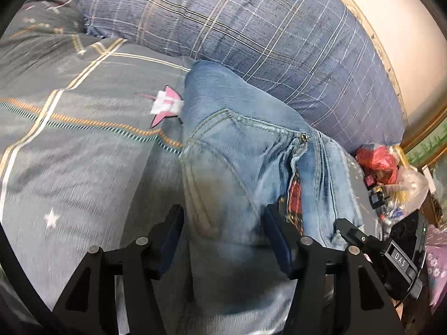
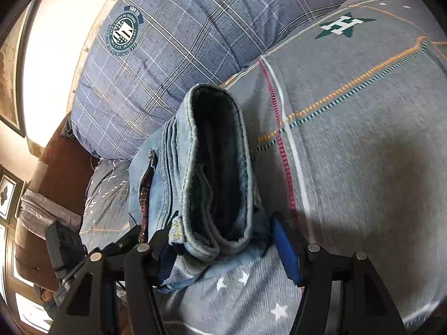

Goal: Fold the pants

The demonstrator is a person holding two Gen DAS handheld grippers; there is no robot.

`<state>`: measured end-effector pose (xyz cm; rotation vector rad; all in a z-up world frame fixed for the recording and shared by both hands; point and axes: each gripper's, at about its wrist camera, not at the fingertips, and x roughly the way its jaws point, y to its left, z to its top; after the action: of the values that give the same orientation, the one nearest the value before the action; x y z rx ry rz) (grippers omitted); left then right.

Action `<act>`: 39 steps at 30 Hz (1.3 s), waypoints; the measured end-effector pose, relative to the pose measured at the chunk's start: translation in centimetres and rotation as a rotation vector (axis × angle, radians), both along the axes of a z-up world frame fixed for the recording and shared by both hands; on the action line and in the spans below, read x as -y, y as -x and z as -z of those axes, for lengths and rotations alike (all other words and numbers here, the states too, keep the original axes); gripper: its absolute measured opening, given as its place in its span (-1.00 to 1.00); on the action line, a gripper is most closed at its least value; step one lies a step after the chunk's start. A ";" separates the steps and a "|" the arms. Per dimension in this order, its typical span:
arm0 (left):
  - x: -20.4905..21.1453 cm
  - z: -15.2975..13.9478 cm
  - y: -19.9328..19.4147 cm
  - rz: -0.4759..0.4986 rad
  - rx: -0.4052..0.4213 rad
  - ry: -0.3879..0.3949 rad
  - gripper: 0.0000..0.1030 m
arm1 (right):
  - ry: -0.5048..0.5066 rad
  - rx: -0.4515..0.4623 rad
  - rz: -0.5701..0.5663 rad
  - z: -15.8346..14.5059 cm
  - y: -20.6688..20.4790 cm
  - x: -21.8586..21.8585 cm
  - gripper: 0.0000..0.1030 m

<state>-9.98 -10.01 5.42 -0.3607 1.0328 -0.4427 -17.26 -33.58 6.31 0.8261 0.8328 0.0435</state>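
Grey bedsheet (image 1: 69, 145) carrying jeans (image 1: 240, 167), already stacked into compact folded bundle beside plaid pillow (image 1: 251, 28). Left gripper (image 1: 223, 234) straddling bundle, fingers apart, not gripping. Right gripper (image 2: 223, 248) also spread wide around rolled end (image 2: 218, 167). Judging final tidy-up: squeezing bundle from both sides evenly, keeping layers aligned, watching zipper (image 1: 303, 139) edge not flaring.
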 end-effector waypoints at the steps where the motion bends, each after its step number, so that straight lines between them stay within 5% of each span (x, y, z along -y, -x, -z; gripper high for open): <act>1: -0.2 0.1 0.4 0.000 0.000 -0.003 0.27 | 0.017 0.005 0.008 -0.2 0.2 -0.3 0.26; 8: -0.1 0.2 0.8 -0.004 0.018 -0.033 0.29 | 0.204 -0.030 -0.007 -3.3 3.3 -2.4 0.29; 12: 0.6 -0.4 1.5 0.003 0.052 -0.066 0.29 | 0.219 -0.027 -0.028 -5.0 4.6 -2.2 0.29; 27: 2.0 -0.1 2.2 0.025 0.037 -0.133 0.30 | 0.120 -0.040 -0.064 -3.9 2.0 -0.9 0.32; 32: 2.3 0.1 2.1 0.027 0.042 -0.141 0.31 | 0.008 -0.030 -0.045 -2.0 -0.1 0.4 0.32; 39: 2.6 0.2 2.0 0.028 0.045 -0.151 0.32 | 0.010 -0.092 -0.044 0.6 -1.5 -0.2 0.29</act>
<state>-11.99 -12.57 5.18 -0.2007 1.0221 -0.3931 -15.76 -33.39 5.69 0.8054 0.9373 0.0407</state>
